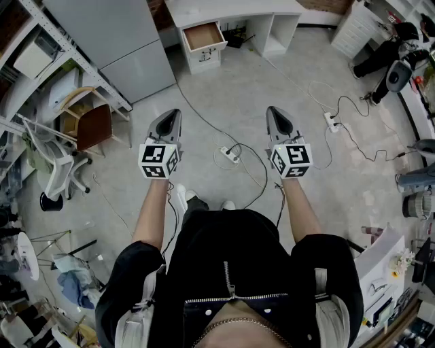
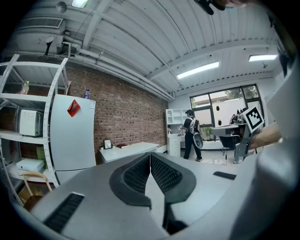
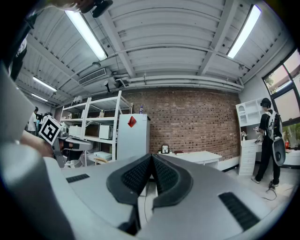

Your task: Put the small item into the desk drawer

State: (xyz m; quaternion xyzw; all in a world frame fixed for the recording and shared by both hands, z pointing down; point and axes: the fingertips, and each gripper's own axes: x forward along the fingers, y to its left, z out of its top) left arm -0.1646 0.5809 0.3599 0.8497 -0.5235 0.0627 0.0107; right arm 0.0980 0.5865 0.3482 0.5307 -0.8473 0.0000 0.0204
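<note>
A white desk (image 1: 234, 9) stands at the far end of the floor, its wooden-bottomed drawer (image 1: 204, 35) pulled open. I hold both grippers out at waist height, well short of the desk. The left gripper (image 1: 170, 117) is shut, its ribbed pads (image 2: 139, 174) meeting at the tip with nothing between them. My right gripper (image 1: 274, 113) is shut too, its pads (image 3: 164, 176) touching and empty. The desk (image 3: 193, 156) shows ahead in the right gripper view, and also in the left gripper view (image 2: 125, 150). No small item is in view.
A grey fridge (image 1: 129, 41) stands left of the desk, with metal shelving and a brown chair (image 1: 94, 126) beside it. A power strip (image 1: 230, 155) and cables lie on the floor between the grippers. Another strip (image 1: 332, 121) lies to the right. A person (image 1: 386, 53) stands by the far right cabinet.
</note>
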